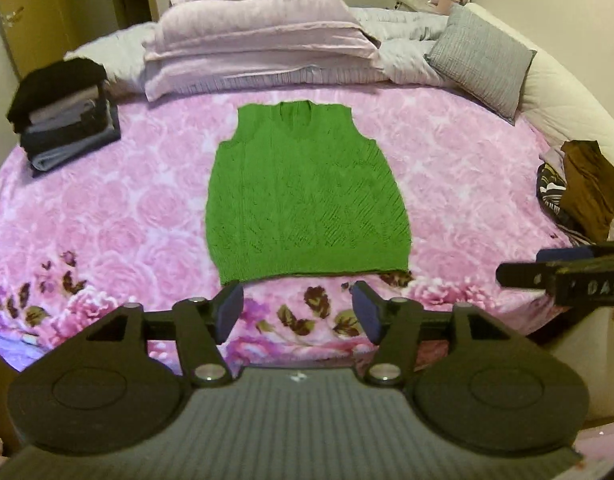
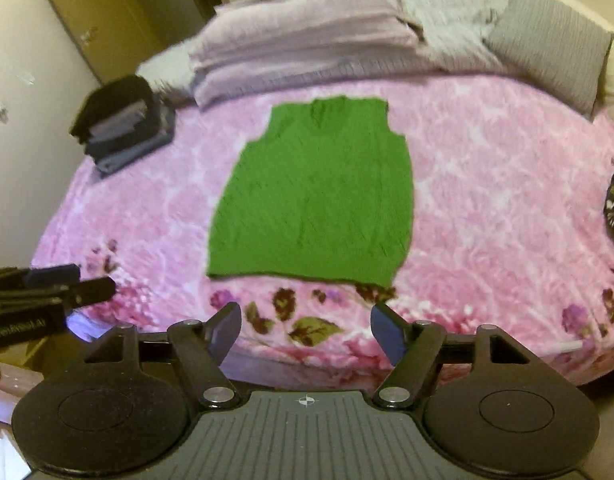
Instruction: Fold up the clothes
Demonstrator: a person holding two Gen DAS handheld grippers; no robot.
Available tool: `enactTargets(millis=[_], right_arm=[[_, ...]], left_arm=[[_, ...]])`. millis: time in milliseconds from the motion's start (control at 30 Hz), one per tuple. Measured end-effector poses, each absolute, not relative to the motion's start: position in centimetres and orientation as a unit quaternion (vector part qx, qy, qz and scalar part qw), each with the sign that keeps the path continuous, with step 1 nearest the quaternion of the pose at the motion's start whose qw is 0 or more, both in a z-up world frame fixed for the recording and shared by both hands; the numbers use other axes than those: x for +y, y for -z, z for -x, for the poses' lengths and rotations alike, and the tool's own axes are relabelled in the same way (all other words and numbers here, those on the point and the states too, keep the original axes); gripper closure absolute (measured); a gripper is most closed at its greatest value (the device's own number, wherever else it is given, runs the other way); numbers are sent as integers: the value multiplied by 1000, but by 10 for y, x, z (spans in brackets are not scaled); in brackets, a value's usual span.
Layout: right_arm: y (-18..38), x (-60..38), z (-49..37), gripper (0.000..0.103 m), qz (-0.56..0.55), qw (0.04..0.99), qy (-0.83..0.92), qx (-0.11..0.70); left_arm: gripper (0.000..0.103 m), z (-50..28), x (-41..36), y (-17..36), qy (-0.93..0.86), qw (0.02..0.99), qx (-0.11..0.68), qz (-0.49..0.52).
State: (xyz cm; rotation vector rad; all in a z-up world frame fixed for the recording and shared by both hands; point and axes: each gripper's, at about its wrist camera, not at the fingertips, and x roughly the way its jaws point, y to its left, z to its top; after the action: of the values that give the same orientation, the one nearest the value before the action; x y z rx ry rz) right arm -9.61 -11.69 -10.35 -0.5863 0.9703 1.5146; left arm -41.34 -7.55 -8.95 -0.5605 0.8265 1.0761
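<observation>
A green knitted sleeveless vest [image 1: 307,196] lies spread flat on the pink floral bedspread [image 1: 107,208], neck toward the pillows and hem toward me. The right wrist view shows the same vest [image 2: 315,196] in mid-frame on the bedspread [image 2: 487,200]. My left gripper [image 1: 299,310] hangs above the bed's near edge, just short of the hem, open with nothing between its blue pads. Beside it, over the same edge, my right gripper [image 2: 305,330] is open and empty too. Each gripper's tip pokes into the other's view at the side.
A stack of folded dark and grey clothes [image 1: 63,112] sits at the bed's far left. Lilac pillows [image 1: 259,48] and a grey cushion [image 1: 483,56] line the head of the bed. Brown and patterned garments [image 1: 583,188] lie at the right edge. Wardrobe doors stand left.
</observation>
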Motion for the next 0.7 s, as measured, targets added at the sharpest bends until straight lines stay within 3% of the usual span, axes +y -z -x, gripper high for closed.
enactTargets(millis=[700], right_arm=[[88, -184, 129, 33, 271, 586, -653, 395]], left_arm=[[43, 439, -136, 77, -490, 739, 387, 254]])
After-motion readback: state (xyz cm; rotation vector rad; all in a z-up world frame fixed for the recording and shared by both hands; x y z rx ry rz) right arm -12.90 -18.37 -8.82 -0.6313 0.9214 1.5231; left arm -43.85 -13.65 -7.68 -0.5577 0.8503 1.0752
